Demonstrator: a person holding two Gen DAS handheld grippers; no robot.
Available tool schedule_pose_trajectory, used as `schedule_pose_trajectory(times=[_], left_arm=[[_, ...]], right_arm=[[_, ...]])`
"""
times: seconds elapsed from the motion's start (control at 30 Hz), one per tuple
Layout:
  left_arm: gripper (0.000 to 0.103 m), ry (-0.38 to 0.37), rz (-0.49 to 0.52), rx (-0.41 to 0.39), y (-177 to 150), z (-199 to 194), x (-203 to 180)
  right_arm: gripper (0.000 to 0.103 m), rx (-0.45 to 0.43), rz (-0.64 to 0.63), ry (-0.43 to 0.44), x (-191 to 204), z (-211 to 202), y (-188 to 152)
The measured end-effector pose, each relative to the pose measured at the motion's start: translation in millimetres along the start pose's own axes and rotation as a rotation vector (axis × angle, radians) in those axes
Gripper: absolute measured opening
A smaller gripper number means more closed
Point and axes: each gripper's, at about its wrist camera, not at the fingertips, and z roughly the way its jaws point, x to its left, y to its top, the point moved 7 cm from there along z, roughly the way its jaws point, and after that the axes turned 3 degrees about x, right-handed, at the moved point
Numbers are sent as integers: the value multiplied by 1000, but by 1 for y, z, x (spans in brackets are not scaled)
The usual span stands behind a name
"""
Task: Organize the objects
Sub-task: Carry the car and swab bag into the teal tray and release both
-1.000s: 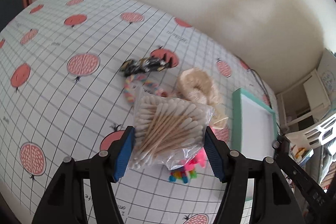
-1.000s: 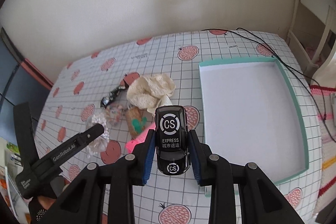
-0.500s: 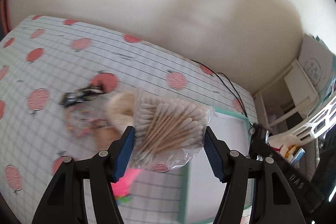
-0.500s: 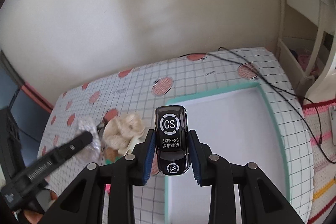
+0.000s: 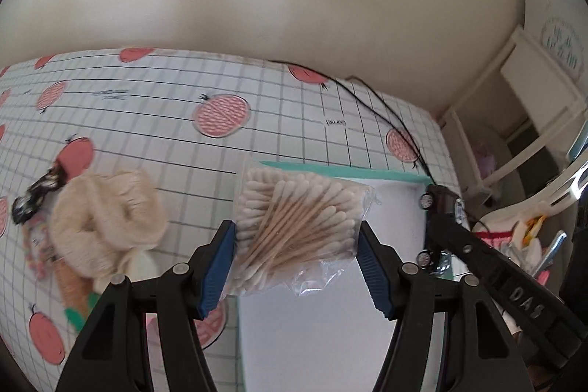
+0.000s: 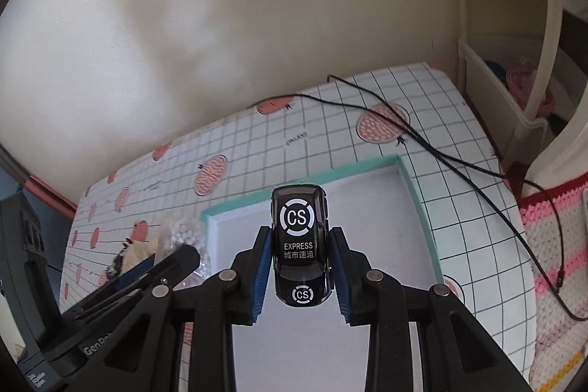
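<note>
Teal-rimmed white tray [image 5: 330, 171]: near edge cut off by frame bottom, partly hidden behind clear bag of cotton swabs [image 5: 297, 230]. Cream scrunchie [image 5: 106, 215] blurred.

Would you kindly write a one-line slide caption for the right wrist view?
Right gripper holds a black toy car above the white, teal-rimmed tray.

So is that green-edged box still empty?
Empty as far as visible: the box floor shows bare white; both tongs hold their items above it.

A home room: pomegranate-print tablecloth [image 6: 367, 149], white shelf unit [image 6: 514, 68], crocheted rug [image 6: 558, 230].
</note>
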Motion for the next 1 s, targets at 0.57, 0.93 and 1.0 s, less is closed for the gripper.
schedule_pose_trajectory(times=[0.57, 0.93, 1.0], left_arm=[[66, 76, 32, 56, 2, 60, -9], [66, 53, 25, 48, 5, 45, -7], [66, 52, 18, 34, 7, 37, -5]], right_arm=[[34, 90, 18, -46, -31, 58, -11], [34, 79, -4, -59, -24, 44, -4], [34, 74, 2, -39, -23, 37, -2]])
